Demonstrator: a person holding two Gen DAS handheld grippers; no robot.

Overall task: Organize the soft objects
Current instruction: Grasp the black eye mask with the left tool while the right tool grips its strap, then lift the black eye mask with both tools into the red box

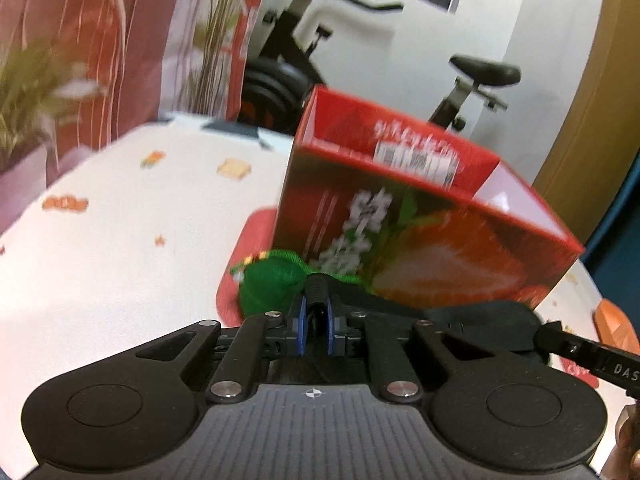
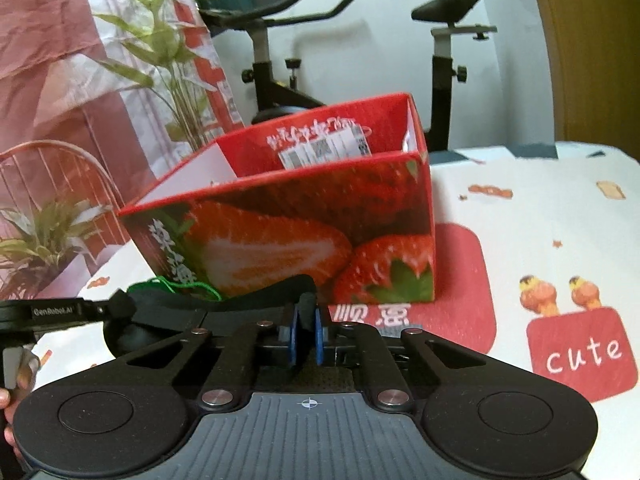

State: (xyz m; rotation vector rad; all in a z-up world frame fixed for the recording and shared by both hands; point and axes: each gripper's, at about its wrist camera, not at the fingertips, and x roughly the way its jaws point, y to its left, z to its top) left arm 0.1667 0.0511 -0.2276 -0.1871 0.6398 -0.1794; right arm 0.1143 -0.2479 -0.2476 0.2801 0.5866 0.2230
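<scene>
Here both tongs are pressed together on one black cloth strip (image 1: 460,314), which stretches between them just in front of the red box (image 1: 420,216). The left tongs (image 1: 316,312) pinch one end of the strip between blue pads, and the right tongs (image 2: 306,322) pinch the other end. A green mesh item (image 1: 266,284) lies on the bench (image 1: 120,240) just beside the strip, touching the box's near left corner; whether it joins the strip I cannot tell.

The box stands open-topped on a red patch of the bench's printed cover, strawberry picture facing the cameras, with a white barcode label (image 2: 324,148) on its inner far wall. It stands directly ahead of both tongs. Behind it is an exercise bike (image 2: 272,60), and to the left are leafy plants (image 2: 160,48) and red-and-white curtains (image 2: 48,40). In the right view, a red "cute" print (image 2: 582,352) shows on the cover.
</scene>
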